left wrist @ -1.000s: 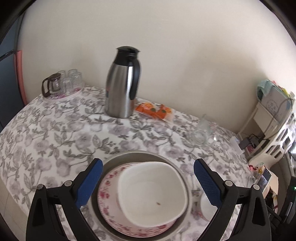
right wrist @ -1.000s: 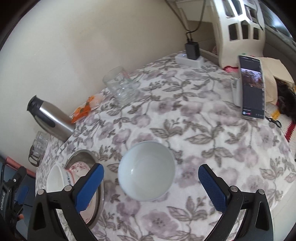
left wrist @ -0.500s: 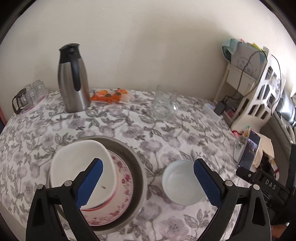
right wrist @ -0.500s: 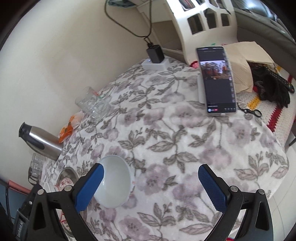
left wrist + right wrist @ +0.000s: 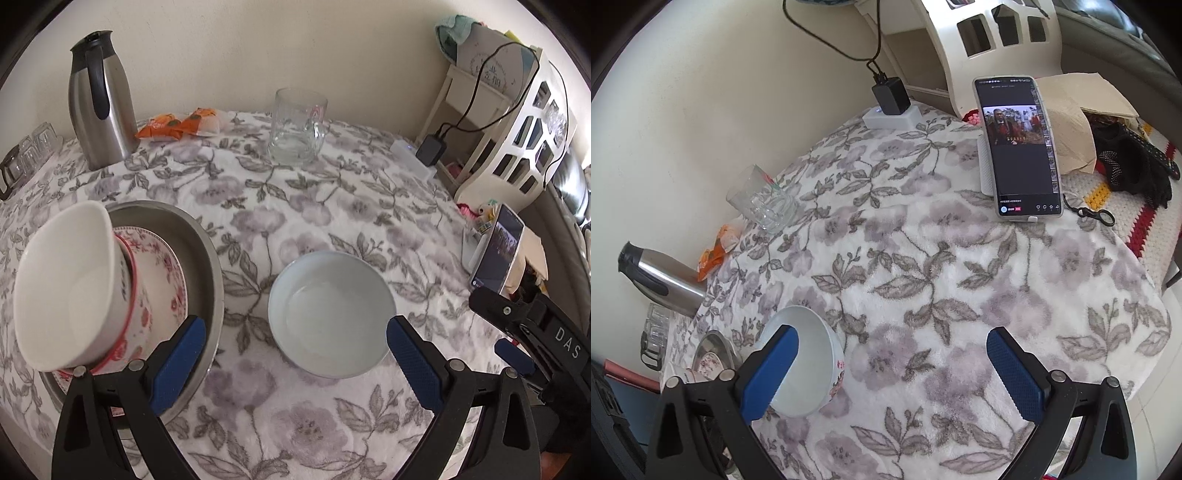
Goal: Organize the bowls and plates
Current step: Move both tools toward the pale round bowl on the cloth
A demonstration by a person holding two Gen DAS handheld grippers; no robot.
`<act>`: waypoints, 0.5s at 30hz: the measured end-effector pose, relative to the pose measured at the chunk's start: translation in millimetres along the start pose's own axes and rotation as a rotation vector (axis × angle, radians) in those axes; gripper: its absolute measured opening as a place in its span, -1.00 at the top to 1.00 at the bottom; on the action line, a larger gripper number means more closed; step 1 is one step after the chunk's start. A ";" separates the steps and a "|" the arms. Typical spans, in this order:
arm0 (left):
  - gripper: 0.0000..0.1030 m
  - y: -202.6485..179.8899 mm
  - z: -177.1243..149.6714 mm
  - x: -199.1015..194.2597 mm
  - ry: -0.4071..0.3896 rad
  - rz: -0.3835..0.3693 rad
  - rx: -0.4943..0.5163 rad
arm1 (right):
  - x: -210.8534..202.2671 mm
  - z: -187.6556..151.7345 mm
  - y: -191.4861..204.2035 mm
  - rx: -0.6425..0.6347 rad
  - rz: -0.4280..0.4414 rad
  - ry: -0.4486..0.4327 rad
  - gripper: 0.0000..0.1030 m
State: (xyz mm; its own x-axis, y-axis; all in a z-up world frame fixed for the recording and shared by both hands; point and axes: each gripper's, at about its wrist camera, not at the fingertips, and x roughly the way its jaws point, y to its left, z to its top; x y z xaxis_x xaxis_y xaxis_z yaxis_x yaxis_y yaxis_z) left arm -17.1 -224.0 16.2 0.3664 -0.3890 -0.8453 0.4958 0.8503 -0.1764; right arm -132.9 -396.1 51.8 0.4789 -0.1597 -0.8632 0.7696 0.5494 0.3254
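White bowl, between left hand-held gripper fingers

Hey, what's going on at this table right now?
A person is tidying dishes with two handheld grippers. The left gripper, open and empty, frames a lone white bowl on the floral tablecloth. Beside it, a metal pan already holds a floral plate and a tilted white bowl. The right gripper is open too.

The left tool's finger hides the metal tray's near rim; small glasses run off the left edge; the phone's screen text is illegible.
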 end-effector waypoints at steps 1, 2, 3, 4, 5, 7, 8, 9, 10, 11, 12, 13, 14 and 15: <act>-0.92 -1.2 -0.9 3.3 0.008 0.002 0.000 | 2.0 -0.7 2.3 -0.010 -0.004 -0.001 -1.00; -0.91 -1.5 -2.2 5.7 0.015 0.003 -0.002 | 3.4 -1.2 4.2 -0.016 -0.007 -0.005 -1.00; -0.91 -1.1 -3.6 8.8 0.024 -0.001 -0.010 | 4.3 -1.3 5.1 -0.018 -0.006 -0.009 -1.00; -0.91 0.1 -4.1 11.5 0.033 -0.005 -0.018 | 5.0 -1.4 6.0 -0.018 -0.004 -0.012 -1.00; -0.91 1.5 -5.1 14.7 0.044 -0.013 -0.031 | 5.7 -1.6 6.8 -0.017 0.003 -0.016 -0.99; -0.91 4.0 -6.4 19.9 0.061 -0.036 -0.055 | 7.4 -2.1 9.5 -0.024 0.014 -0.019 -0.92; -0.91 4.6 -7.0 21.7 0.066 -0.048 -0.063 | 8.4 -2.7 11.0 -0.028 0.020 -0.018 -0.89; -0.90 5.3 -7.7 23.2 0.068 -0.057 -0.070 | 10.0 -3.0 12.8 -0.031 0.028 -0.017 -0.85; -0.89 6.0 -8.4 24.7 0.071 -0.063 -0.080 | 11.7 -3.6 13.8 -0.030 0.039 -0.014 -0.82; -0.86 6.8 -9.0 25.8 0.072 -0.065 -0.088 | 14.4 -4.6 15.0 -0.028 0.053 -0.007 -0.81; -0.81 7.7 -9.6 27.2 0.074 -0.069 -0.096 | 17.1 -5.6 15.9 -0.025 0.066 0.000 -0.75; -0.79 8.5 -10.1 28.9 0.078 -0.070 -0.103 | 20.0 -6.5 17.2 -0.023 0.075 0.007 -0.66; -0.79 9.5 -10.5 30.4 0.081 -0.070 -0.111 | 23.6 -7.9 19.1 -0.027 0.081 0.019 -0.62; -0.79 10.5 -11.0 31.9 0.083 -0.067 -0.117 | 26.1 -9.2 20.8 -0.033 0.083 0.027 -0.55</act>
State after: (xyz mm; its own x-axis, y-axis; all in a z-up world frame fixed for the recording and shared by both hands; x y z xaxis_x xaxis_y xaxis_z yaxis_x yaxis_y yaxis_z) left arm -8.8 -223.6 -18.1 0.2669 -0.4202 -0.8673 0.4198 0.8608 -0.2878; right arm -108.3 -381.3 32.5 0.5291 -0.0907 -0.8437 0.7131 0.5864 0.3842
